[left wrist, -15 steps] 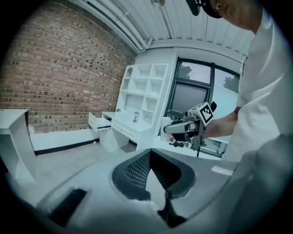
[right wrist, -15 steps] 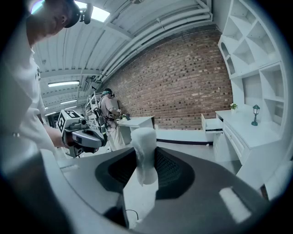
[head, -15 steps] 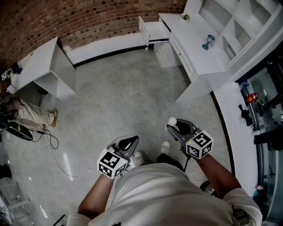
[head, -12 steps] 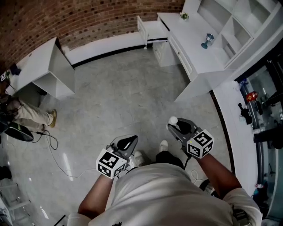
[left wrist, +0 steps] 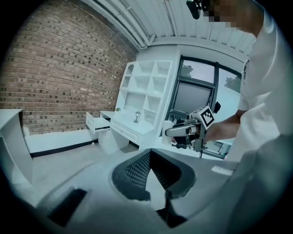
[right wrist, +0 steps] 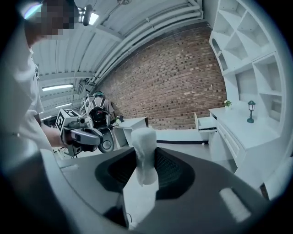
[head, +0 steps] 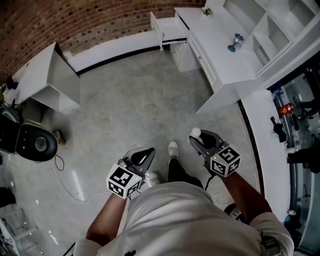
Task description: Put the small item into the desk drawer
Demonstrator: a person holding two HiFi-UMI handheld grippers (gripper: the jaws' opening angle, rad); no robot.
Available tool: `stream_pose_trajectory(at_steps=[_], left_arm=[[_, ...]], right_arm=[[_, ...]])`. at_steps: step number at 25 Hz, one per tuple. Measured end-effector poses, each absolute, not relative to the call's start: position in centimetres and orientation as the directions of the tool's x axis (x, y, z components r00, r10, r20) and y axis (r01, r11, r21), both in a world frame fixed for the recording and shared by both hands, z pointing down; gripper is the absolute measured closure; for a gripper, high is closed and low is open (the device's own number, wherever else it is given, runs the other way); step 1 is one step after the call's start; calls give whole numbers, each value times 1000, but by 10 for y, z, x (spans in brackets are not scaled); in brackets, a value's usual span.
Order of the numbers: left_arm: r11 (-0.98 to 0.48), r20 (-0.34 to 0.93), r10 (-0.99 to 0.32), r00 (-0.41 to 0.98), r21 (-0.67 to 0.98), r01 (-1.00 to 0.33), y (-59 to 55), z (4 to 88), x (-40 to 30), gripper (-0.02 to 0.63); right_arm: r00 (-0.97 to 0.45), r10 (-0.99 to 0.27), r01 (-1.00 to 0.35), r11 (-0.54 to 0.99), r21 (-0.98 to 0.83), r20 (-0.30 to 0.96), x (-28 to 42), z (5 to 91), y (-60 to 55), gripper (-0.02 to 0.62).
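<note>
We see the right gripper (right wrist: 145, 170) pinching the small white item (right wrist: 143, 141): both dark pads press on its lower half and it stands upright between them, its rounded top poking out above the jaw tips. The left gripper (left wrist: 150, 151) has its jaws pressed together at the tips, with nothing between them. We hold both grippers low in front of the person's white shirt (head: 175, 220), the left one beside the right at about the same level, both well apart from any furniture. The desk drawer (head: 164, 29) is pulled out and sits far ahead of the right gripper, a little to the right of the item in that gripper's view. The item is not in it yet, only in the jaws. The white desk (head: 220, 60) runs ahead and to the right of the right gripper, with a small lamp figurine (head: 235, 43) and a tiny potted plant (head: 206, 11) standing on its top, and a white shelf unit (head: 260, 30) behind them. A brick wall (head: 75, 20) lies far ahead of both grippers, past the open drawer. A low white table (head: 47, 77) stands far ahead and to the left of the left gripper. A black rounded machine (head: 31, 142) sits out to its left, with a thin cable (head: 65, 175) on the grey floor (head: 140, 105) near it. One shoe (head: 173, 148) shows on the floor between the two grippers.
</note>
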State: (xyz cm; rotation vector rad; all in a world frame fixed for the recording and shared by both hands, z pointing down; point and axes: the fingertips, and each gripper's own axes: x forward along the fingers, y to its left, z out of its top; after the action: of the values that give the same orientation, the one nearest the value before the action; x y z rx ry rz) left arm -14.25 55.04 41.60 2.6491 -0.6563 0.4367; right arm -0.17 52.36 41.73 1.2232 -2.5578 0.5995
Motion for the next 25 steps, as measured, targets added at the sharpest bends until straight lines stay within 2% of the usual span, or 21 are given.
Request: stream_pose_trajectory(at_steps=[17,25], left_arm=[[-828,408,-400,820,223,-515,343,394,21,603],[-827,421,-388,820,234,-511,299,387,53,603]], right_arm=[[-658,-678,-753,600,-269,328,143,407,296,463],[-651,-695,-758,584,-290,304,176,403,242,463]])
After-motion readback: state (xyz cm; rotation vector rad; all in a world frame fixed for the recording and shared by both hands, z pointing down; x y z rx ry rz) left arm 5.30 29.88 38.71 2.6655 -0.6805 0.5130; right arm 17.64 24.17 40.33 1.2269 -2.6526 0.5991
